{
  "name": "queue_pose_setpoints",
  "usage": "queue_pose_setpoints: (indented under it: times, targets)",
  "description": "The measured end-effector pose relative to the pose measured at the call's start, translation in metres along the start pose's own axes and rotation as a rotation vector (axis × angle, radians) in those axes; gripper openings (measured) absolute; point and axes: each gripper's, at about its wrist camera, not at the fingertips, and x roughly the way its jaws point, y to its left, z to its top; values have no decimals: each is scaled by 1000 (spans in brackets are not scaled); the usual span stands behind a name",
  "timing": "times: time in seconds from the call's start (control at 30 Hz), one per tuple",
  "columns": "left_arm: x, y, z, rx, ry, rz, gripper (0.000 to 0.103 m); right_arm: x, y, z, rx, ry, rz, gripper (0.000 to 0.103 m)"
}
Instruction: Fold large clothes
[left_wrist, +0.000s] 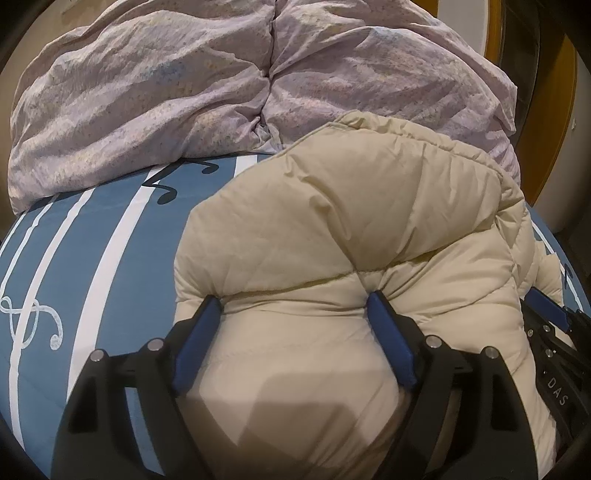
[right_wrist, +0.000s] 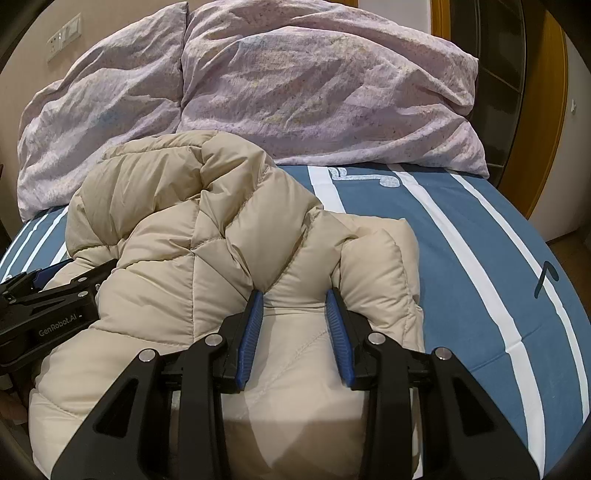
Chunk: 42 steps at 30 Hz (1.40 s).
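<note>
A puffy beige down jacket (left_wrist: 351, 229) lies bunched on the bed, seen from its right side in the right wrist view (right_wrist: 166, 229). My left gripper (left_wrist: 293, 299) stands wide, with a thick bulge of the jacket filling the gap. Both blue pads (left_wrist: 194, 343) press into the fabric, and creases fan out from them. My right gripper (right_wrist: 294, 295) is narrower and pinches a fold of the jacket's near edge between its blue pads (right_wrist: 251, 332). The two grippers sit side by side on the near edge, the left one's black frame (right_wrist: 48, 317) showing beside the right.
The bed carries a blue sheet with white stripes (left_wrist: 110, 258) (right_wrist: 461, 240). A crumpled lilac duvet (left_wrist: 166, 92) (right_wrist: 314, 92) is piled along the far side. A wooden door frame (right_wrist: 543, 110) stands off to the right and a wall switch (right_wrist: 64, 35) at the far left.
</note>
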Motion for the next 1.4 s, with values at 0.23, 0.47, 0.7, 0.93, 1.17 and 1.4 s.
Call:
queue_pose_setpoints:
  times: [0.23, 0.47, 0.7, 0.93, 1.17, 1.4]
  targets:
    - [2, 0, 0, 0, 6, 6, 83, 2, -1, 1, -4, 7, -3, 38]
    - [-5, 1, 3, 7, 28, 36, 87, 4, -3, 5, -19, 47, 10, 38]
    - [-47, 19, -6, -22, 32, -50, 88, -15, -21, 21, 18, 157, 122, 65]
    - [-84, 52, -20, -97, 33, -82, 87, -41, -54, 15, 124, 177, 197, 98]
    - [-93, 70, -34, -170, 90, -138, 87, -11, -95, -7, 400, 357, 370, 99]
    - [-91, 64, -39, -145, 113, -153, 87, 9, -100, -23, 514, 444, 496, 102]
